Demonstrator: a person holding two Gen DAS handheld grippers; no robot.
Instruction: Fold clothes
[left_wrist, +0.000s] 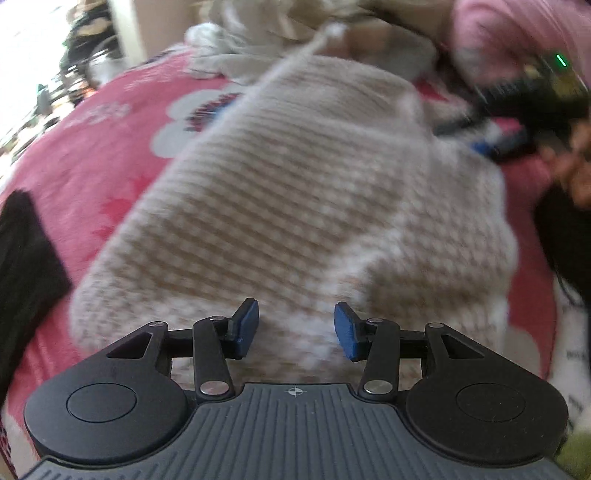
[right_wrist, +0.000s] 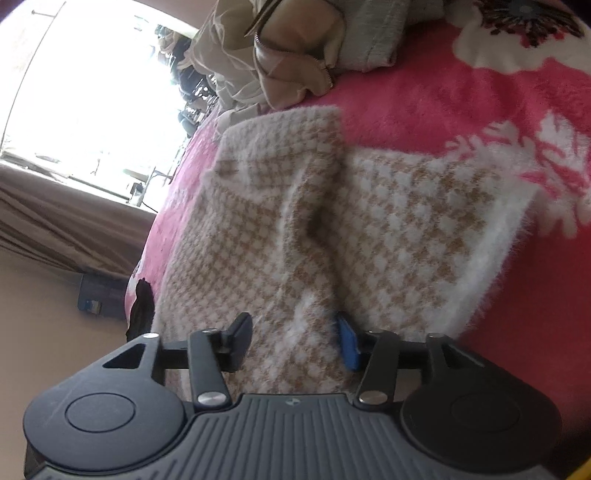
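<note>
A fluffy beige-and-white houndstooth sweater (left_wrist: 295, 206) lies folded on a pink flowered blanket (left_wrist: 92, 155). My left gripper (left_wrist: 296, 329) hovers over its near edge, jaws apart with nothing pinched; this view is motion-blurred. In the right wrist view the same sweater (right_wrist: 266, 229) shows a fold ridge down its middle and a white hem on the right. My right gripper (right_wrist: 293, 341) sits low on the near edge, open, with fabric lying between the fingers; its blue pad (right_wrist: 349, 345) is tucked against the fold. The right gripper (left_wrist: 517, 107) also shows, blurred, at the sweater's far right.
A heap of beige and grey clothes (right_wrist: 291, 55) lies beyond the sweater. A black garment (left_wrist: 26, 266) rests at the blanket's left edge. A person's pink sleeve (left_wrist: 517, 29) is at top right. A bright window (right_wrist: 92, 92) and a blue box (right_wrist: 98, 295) on the floor lie left.
</note>
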